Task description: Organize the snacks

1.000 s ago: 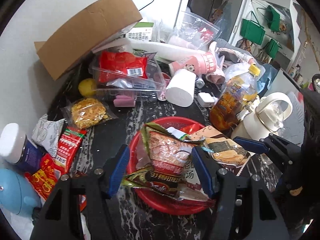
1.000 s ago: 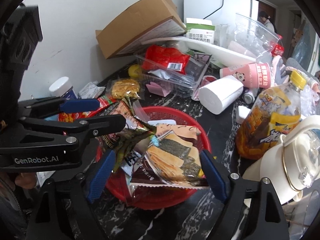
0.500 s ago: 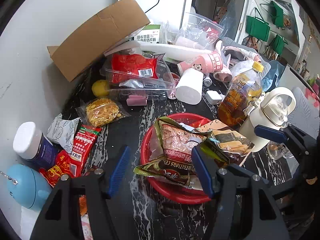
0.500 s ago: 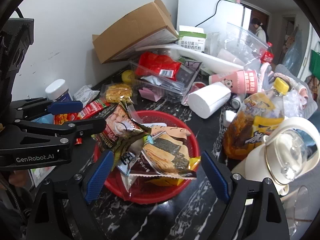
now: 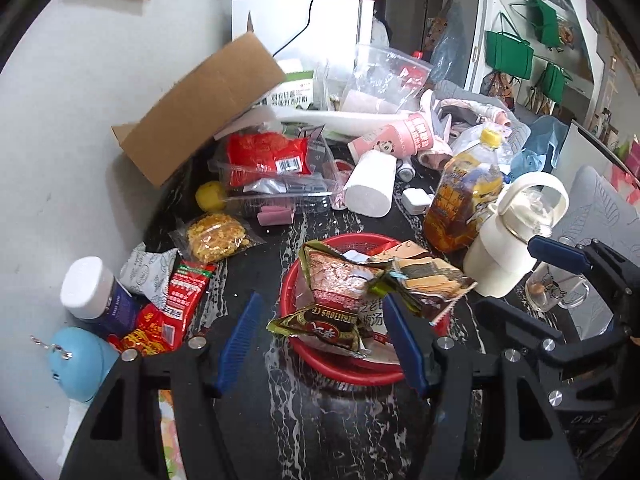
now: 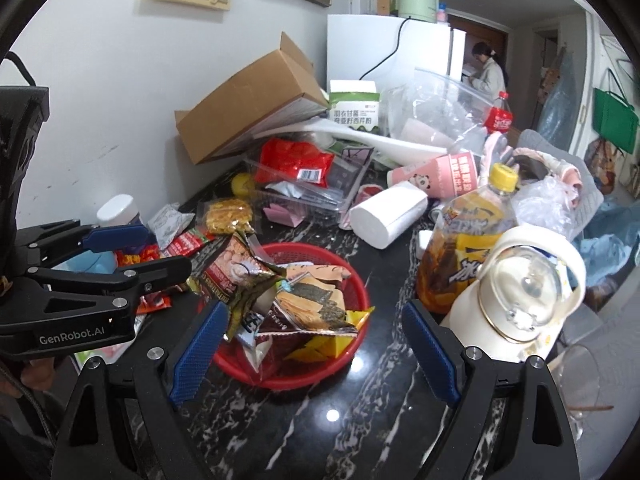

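cluttered black marble counter (image 5: 304,412) filled the left wrist view, where the left gripper (image 5: 320,338) hung half open and empty before the red basket (image 5: 352,372) heaped with snack packets (image 5: 336,280). from the right wrist view, the right gripper (image 6: 312,354) gaped wide, holding nothing, the basket between its blue pads; overhanging packets could slide off if nudged.

I hold both grippers tilted downward, side by side. My left gripper (image 5: 324,344) has its jaws about half apart with nothing between them. My right gripper (image 6: 316,352) stands wide apart (wider than the left one), also with nothing between its pads.
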Motion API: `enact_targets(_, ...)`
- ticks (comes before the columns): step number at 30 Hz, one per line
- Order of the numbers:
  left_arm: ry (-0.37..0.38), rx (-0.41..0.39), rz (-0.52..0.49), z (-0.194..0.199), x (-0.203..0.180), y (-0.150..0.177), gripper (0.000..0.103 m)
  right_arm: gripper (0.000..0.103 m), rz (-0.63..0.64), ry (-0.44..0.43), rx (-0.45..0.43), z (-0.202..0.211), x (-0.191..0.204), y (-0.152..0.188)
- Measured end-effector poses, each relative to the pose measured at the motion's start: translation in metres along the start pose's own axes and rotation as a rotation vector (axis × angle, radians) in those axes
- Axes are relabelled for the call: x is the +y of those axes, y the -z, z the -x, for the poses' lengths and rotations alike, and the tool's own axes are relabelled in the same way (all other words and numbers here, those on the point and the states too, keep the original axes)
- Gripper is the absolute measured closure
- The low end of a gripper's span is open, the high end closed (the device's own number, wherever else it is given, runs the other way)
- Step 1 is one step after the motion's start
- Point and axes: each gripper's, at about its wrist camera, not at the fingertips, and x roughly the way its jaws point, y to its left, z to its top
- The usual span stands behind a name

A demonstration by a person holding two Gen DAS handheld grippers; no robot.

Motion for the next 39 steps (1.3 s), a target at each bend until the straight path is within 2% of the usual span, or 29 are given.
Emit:
enact_targets(15,-0.019,-0.105,-0.06,0.079,-0.028,0.012,0.04,0.013,-0.005,0.027,-0.13,0.093,0.015,0.011)
enact_targets(16,-0.019,-0.108,-0.064,0.083,-0.03,0.014,0.038,0.013,-0.007,0.03,-0.136,0.099,0.017,0.013)
enact_targets(18,-0.021,-0.122,-0.07,0.092,-0.033,0.021,0.027,0.013,-0.011,0.032,-0.144,0.108,0.019,0.017)
enact_targets(20,-0.03,-0.137,-0.075,0.101,-0.036,0.027,0.025,0.013,-0.015,0.035,-0.15,0.117,0.021,0.023)
enact_targets(29,-0.009,-0.121,-0.07,0.129,-0.044,0.069,0.025,0.009,-0.029,0.053,-0.156,0.147,0.032,0.057)
enact_targets(39,0.015,-0.092,-0.055,0.135,-0.047,0.11,0.025,0.009,-0.059,0.085,-0.124,0.16,0.04,0.098)
